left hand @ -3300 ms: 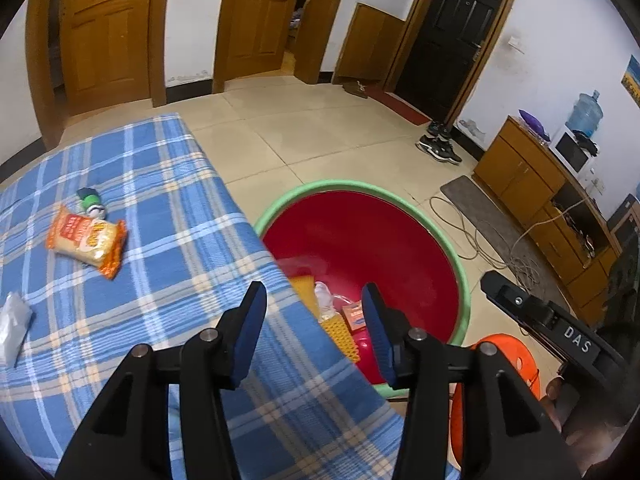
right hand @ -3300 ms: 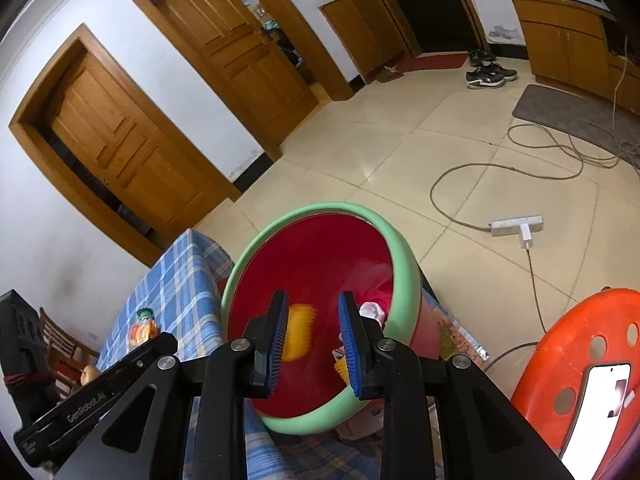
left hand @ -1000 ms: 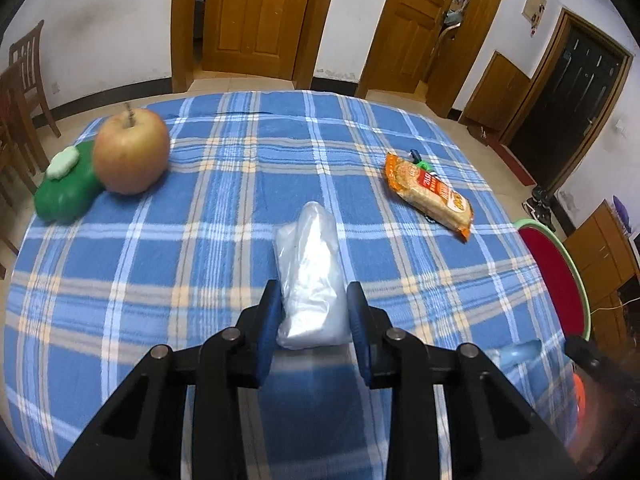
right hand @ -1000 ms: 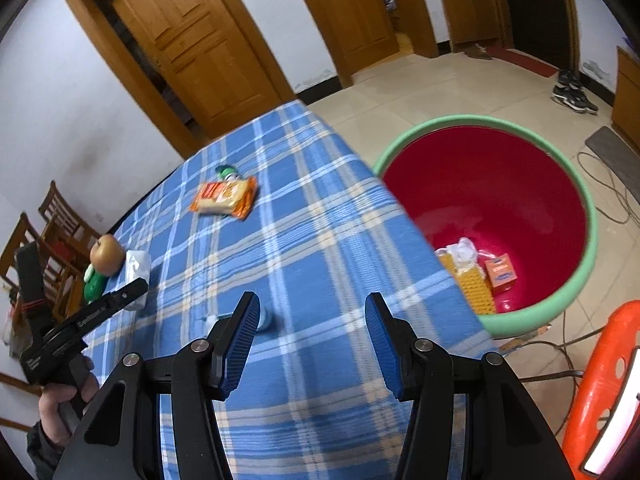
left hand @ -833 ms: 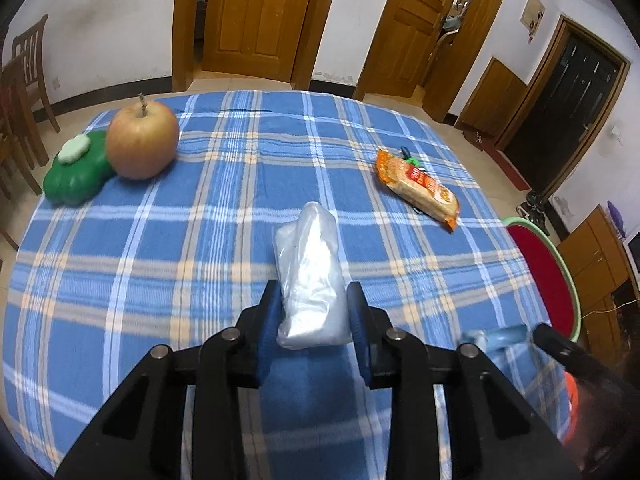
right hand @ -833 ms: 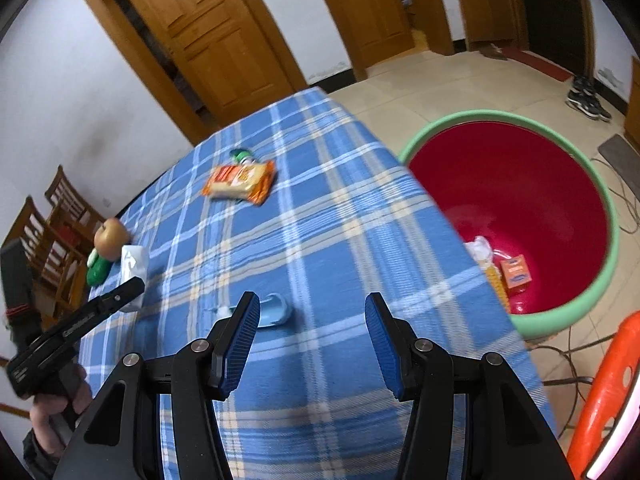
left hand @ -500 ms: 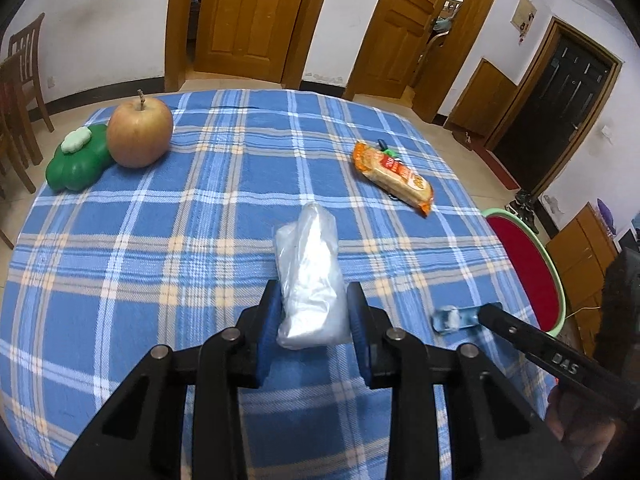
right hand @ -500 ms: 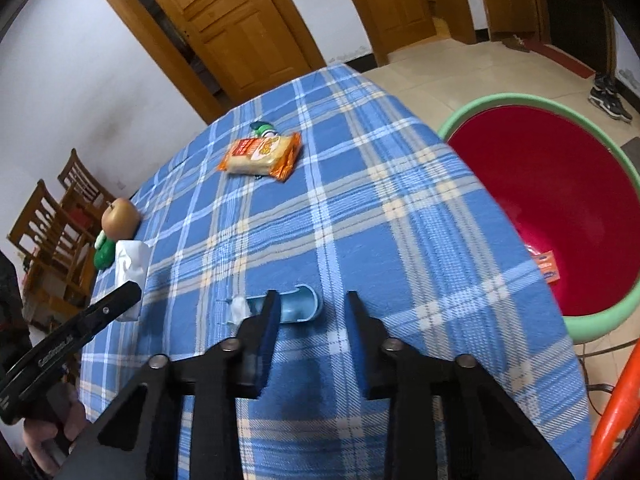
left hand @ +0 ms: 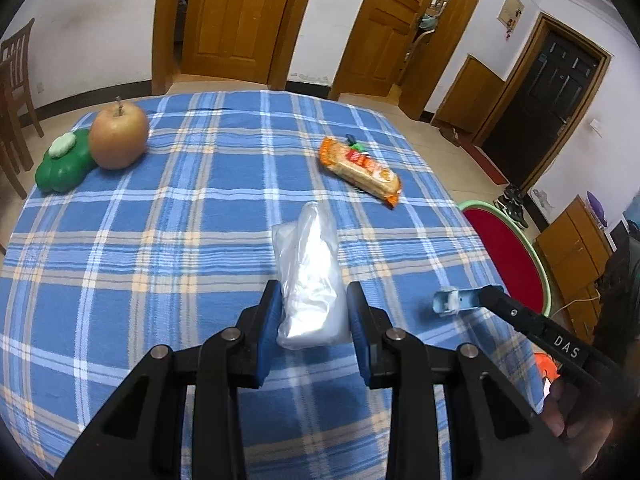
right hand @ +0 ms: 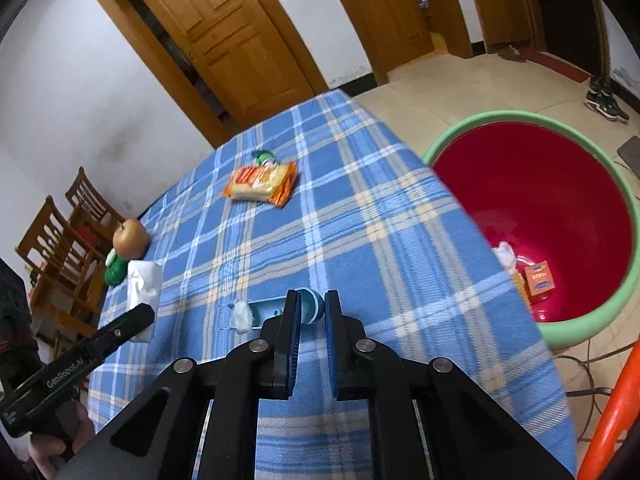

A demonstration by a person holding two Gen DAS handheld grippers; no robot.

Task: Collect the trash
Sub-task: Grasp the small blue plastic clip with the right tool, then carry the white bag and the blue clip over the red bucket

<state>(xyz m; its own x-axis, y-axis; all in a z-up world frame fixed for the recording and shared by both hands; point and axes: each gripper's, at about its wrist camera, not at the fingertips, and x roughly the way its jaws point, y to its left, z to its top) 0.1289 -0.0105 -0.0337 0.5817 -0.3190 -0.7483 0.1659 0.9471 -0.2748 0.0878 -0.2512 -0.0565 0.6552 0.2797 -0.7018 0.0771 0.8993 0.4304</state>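
My left gripper (left hand: 312, 308) is shut on a crumpled clear plastic bag (left hand: 310, 272), held just above the blue plaid tablecloth (left hand: 180, 220). The bag also shows in the right wrist view (right hand: 143, 280). My right gripper (right hand: 311, 316) is shut on the round end of a small light-blue plastic piece (right hand: 280, 312) lying on the cloth; it also shows in the left wrist view (left hand: 450, 302). An orange snack packet (left hand: 360, 170) lies further back on the table. The red basin with a green rim (right hand: 552, 208) stands on the floor at the table's right, with some trash in it.
An apple (left hand: 118, 140) and a green toy (left hand: 64, 162) sit at the table's far left. A small green item (right hand: 264, 157) lies behind the snack packet. Wooden chairs (right hand: 60, 240) stand left of the table. An orange stool (right hand: 612, 412) is at the near right.
My right gripper has come down from over the basin to the blue piece and shut on it. My left gripper has kept hold of the bag and drifted slightly.
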